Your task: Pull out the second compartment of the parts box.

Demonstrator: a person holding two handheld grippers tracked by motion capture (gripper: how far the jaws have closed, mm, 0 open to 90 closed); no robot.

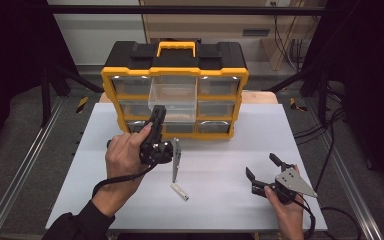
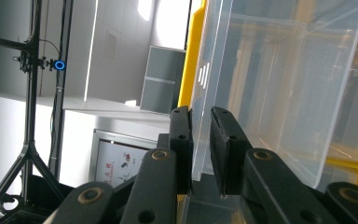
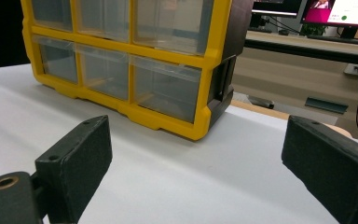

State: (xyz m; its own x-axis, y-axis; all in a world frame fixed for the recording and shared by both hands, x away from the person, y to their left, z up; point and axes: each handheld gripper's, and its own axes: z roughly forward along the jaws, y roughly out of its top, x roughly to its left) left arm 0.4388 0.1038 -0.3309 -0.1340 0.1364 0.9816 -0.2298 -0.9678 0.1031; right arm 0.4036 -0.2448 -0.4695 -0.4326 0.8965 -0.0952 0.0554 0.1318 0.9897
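Left gripper (image 2: 200,154) is clamped on the drawer's (image 1: 172,100) front wall at 12 o'clock, nearer than the right gripper (image 1: 264,170), whose jaws stand apart.

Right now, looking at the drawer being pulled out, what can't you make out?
- Clear drawer, high view: contents too small and glary.
- Left gripper, left gripper view: drawer's rear cut off by the frame's edge.
- Metal plate, high view: too small to identify.
- Small piece, high view: too small.
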